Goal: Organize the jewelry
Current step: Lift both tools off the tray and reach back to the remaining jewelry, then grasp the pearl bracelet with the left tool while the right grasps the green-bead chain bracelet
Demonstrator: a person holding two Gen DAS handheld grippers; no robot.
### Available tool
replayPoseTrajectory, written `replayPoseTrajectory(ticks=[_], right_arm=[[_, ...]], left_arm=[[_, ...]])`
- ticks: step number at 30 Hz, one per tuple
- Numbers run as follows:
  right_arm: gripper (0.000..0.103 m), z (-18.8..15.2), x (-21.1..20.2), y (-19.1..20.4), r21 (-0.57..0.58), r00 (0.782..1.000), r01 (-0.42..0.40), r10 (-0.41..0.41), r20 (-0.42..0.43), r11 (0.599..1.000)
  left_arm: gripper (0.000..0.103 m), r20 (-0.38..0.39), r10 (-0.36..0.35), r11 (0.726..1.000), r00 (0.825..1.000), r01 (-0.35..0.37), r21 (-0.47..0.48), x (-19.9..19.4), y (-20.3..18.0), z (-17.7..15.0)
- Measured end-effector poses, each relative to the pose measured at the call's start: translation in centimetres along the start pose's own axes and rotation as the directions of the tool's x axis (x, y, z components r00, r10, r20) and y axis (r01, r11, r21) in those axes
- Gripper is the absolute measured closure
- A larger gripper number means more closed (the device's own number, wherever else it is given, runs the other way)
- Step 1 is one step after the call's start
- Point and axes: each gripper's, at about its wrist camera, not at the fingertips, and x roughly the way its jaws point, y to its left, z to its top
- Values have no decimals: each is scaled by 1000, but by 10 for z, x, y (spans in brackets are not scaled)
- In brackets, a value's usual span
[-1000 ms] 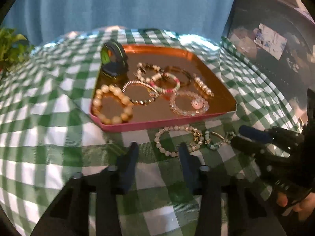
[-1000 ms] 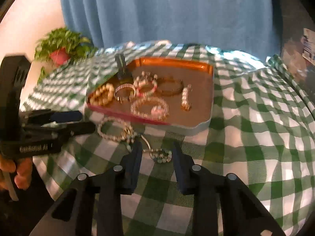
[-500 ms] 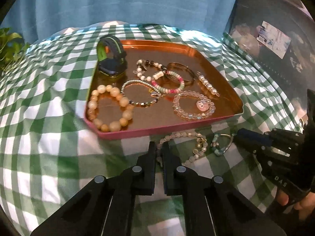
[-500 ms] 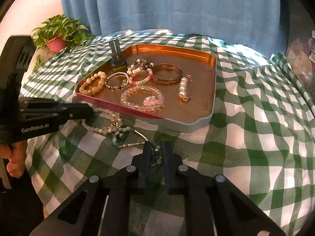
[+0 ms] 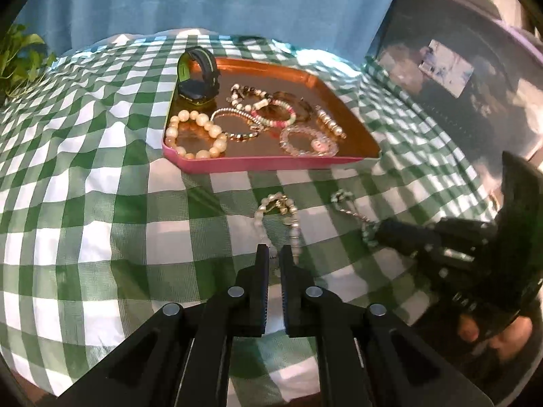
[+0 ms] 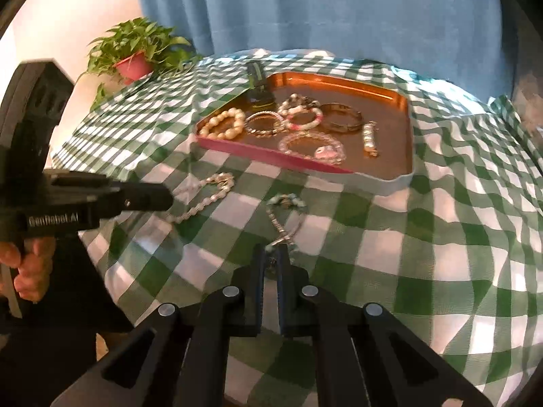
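Note:
A pink-rimmed copper tray on the checked cloth holds several bracelets and a dark watch. In front of it lies a pearl bracelet, stretched long. My left gripper pinches its near end, and the jaws are opening slightly. To its right a thin chain bracelet with green beads is also pulled long. My right gripper grips its near end, with the jaws closing on it. Both bracelets are clear of the tray.
A potted plant stands at the far left of the table and a blue curtain hangs behind. The green-and-white cloth is wrinkled around the tray. A hand holds the left gripper's handle.
Both grippers went from open to closed, each on a bracelet. They then drew back from the tray, dragging the two bracelets apart and stretching them out.

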Motion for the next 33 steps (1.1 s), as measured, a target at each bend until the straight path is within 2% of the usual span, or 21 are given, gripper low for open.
replayPoseTrajectory(ticks=[3,5,6,12,14,15,16,17,18,19,20,21,27,33], right_arm=[[92,3,-2,-13,60,1000,1,-2,20,998],[74,6,1,-19,76,1000,21,-23,22,997],[58,7,4,-21,78,999,28,-30,17,997],[56,15,14,-7,9,1000,-11,10,23,1000],[57,17,23,-3,-13,1000,-4,4,1,1000],[61,17,24,0,-37,1000,16,-16,3,999],[71,18,26,2,-60,999,37,-37,2,998],[75,18,28,6,-96,997,76,-75,10,992],[82,18,28,5,-97,997,73,-73,9,993],[94,18,29,3,-84,997,74,-74,9,994],[97,19,30,0,-77,996,91,-91,9,993],[99,19,30,-2,-71,996,87,-87,8,994],[100,18,24,-5,-45,995,94,-94,16,995],[100,19,8,-12,19,995,73,-74,63,997]], left_arm=[[93,-26,-16,1000,1000,16,-17,7,5,2],[92,-36,-42,998,998,41,-38,12,11,4],[91,-29,-58,997,998,56,-49,14,13,6],[90,-17,-62,997,998,61,-54,24,16,21],[89,-4,-61,996,998,61,-57,26,15,22],[89,5,-59,997,998,59,-56,27,13,22],[89,11,-55,997,998,55,-53,27,12,22],[89,15,-48,998,999,49,-50,29,11,23],[90,17,-37,998,999,38,-44,29,9,23],[91,17,-27,999,999,27,-35,30,7,24],[94,14,-13,1000,1000,13,-18,31,4,25],[97,13,7,1000,1000,-7,1,31,3,25],[97,21,-17,999,1000,17,-44,21,8,22],[97,86,-49,998,995,53,-45,-8,-6,21]])
